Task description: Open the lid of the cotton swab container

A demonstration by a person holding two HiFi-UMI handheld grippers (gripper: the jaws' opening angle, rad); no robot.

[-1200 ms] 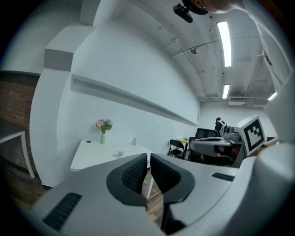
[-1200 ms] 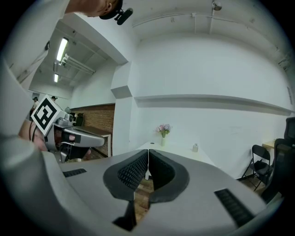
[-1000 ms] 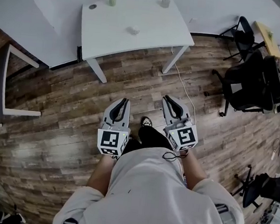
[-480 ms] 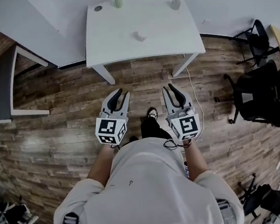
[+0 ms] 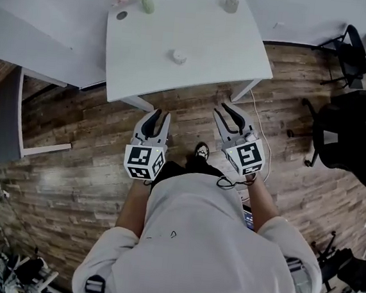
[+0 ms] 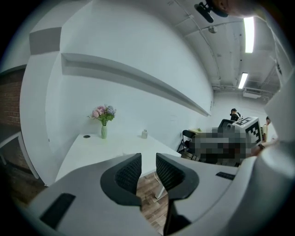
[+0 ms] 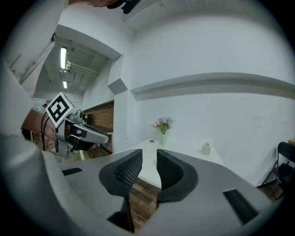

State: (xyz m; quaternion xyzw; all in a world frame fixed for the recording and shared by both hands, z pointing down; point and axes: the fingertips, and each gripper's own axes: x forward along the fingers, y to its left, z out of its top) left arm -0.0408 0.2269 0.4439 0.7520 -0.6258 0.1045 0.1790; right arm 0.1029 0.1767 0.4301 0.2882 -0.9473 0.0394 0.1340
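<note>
The left tongs (image 5: 160,115) hang over the wooden floor (image 5: 70,183), just short of the near edge of the white counter (image 5: 206,42) and pointing at it. Their ribbed pads (image 6: 128,171) stand slightly spread with nothing between them, and they have just been opening. Far ahead of these tongs, at the back of the counter, a vase of pink flowers (image 5: 147,4) stands with a dark disc (image 5: 121,15) to its left. Ahead and between the two tongs, mid-counter and well apart from both, sits a small round white container (image 5: 179,56). It is probably the cotton swab container, though it is too small to be sure. Far ahead of the right tongs (image 5: 225,108), a small grey jar (image 5: 231,4) stands near the back edge. The right tongs are held beside the left pair, their pads likewise a little spread on nothing, having just been opening. To their right stand black office chairs (image 5: 344,142).
</note>
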